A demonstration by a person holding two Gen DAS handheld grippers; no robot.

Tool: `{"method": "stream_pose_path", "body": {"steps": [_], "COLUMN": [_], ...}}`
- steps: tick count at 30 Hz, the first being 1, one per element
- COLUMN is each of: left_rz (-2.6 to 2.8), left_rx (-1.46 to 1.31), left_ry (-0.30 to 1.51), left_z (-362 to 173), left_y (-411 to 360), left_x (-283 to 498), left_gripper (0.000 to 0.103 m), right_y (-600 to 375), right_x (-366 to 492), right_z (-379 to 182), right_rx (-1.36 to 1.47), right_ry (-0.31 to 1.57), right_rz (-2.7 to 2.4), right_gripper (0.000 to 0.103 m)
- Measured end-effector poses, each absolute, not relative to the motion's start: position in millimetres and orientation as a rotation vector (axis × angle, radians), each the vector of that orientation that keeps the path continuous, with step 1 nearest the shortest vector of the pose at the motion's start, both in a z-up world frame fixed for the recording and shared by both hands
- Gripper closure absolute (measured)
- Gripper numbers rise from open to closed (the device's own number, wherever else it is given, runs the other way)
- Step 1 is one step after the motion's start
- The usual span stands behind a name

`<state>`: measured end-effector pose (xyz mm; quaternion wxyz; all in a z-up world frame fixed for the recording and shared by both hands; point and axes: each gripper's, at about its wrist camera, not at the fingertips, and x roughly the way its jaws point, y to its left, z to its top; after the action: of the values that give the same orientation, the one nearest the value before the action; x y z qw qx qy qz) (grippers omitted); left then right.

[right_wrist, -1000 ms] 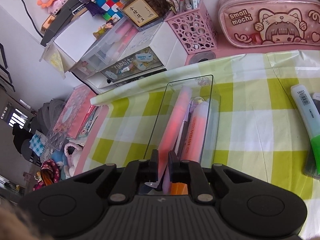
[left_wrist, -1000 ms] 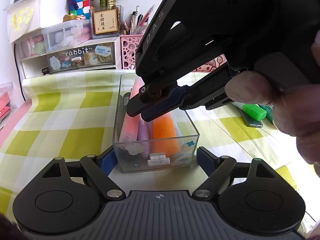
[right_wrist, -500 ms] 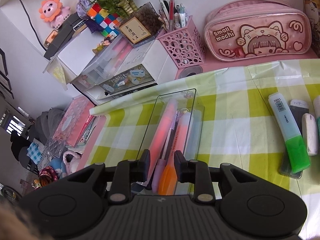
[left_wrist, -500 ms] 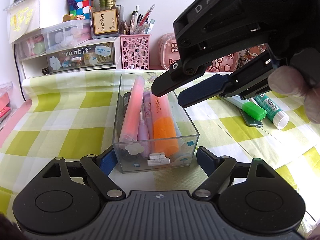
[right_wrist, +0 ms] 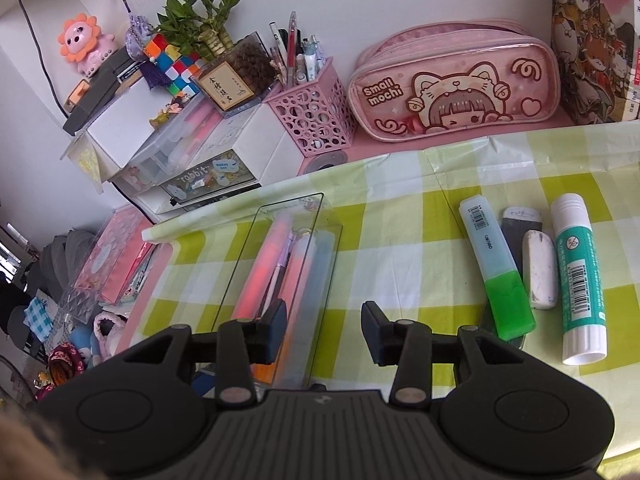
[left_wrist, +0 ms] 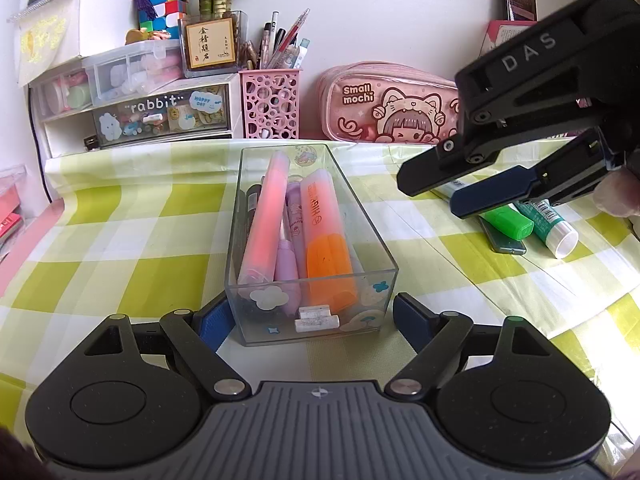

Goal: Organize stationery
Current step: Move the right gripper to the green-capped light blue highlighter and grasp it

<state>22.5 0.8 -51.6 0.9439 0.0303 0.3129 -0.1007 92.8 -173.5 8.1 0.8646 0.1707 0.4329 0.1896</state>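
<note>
A clear plastic box (left_wrist: 362, 216) (right_wrist: 240, 264) stands on the checked cloth. It holds a pink highlighter (left_wrist: 266, 216), an orange highlighter (left_wrist: 326, 240) and purple pens. My left gripper (left_wrist: 310, 320) is open, its fingers on either side of the box's near end. My right gripper (right_wrist: 324, 330) (left_wrist: 430, 194) is open and empty, raised above the cloth just right of the box. A green highlighter (right_wrist: 496, 272), a dark flat item under it, a white eraser (right_wrist: 540, 268) and a glue stick (right_wrist: 580, 280) lie on the cloth to the right.
A pink pen holder (left_wrist: 270, 104), a pink pencil case (left_wrist: 388, 106), a small drawer unit (left_wrist: 136, 120) and a potted plant (left_wrist: 210, 36) line the back wall. The table's left edge drops to a cluttered floor (right_wrist: 60, 320).
My right gripper has opened, risen out of the box and moved to the right, leaving the pink highlighter in the box. My left gripper has not moved.
</note>
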Motion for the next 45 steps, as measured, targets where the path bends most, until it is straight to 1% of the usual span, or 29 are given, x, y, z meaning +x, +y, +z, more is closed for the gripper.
{"method": "stream_pose_path", "body": {"steps": [3, 6, 12, 21, 33, 39, 41, 43, 45], "left_rz": [-0.207, -0.21, -0.213, -0.213, -0.212, -0.212, -0.212, -0.212, -0.212], "left_rx": [0.06, 0.057, 0.055, 0.057, 0.057, 0.057, 0.057, 0.057, 0.057], "left_ry": [0.638, 0.639, 0.639, 0.641, 0.641, 0.641, 0.641, 0.641, 0.641], "left_z": [-52, -51, -51, -52, -52, -52, -52, -52, -52], "left_y": [1, 0, 4, 5, 5, 5, 5, 5, 5], "left_x": [23, 22, 19, 20, 21, 21, 21, 21, 21], "left_gripper": [0.021, 0.02, 0.019, 0.019, 0.018, 0.017, 0.017, 0.017, 0.017], "right_y": [-181, -191, -204, -210, -203, -186, -179, -172, -166], "right_x": [90, 86, 83, 86, 120, 122, 121, 121, 117], "right_z": [5, -1, -10, 2, -20, -22, -23, -28, -29], "right_rx": [0.321, 0.294, 0.233, 0.161, 0.122, 0.046, 0.011, -0.002, -0.028], "right_ry": [0.896, 0.889, 0.876, 0.755, 0.809, 0.784, 0.776, 0.795, 0.781], "right_rz": [0.354, 0.322, 0.278, 0.252, 0.241, 0.251, 0.255, 0.269, 0.278], "right_gripper": [0.043, 0.041, 0.041, 0.041, 0.041, 0.041, 0.043, 0.05, 0.052]}}
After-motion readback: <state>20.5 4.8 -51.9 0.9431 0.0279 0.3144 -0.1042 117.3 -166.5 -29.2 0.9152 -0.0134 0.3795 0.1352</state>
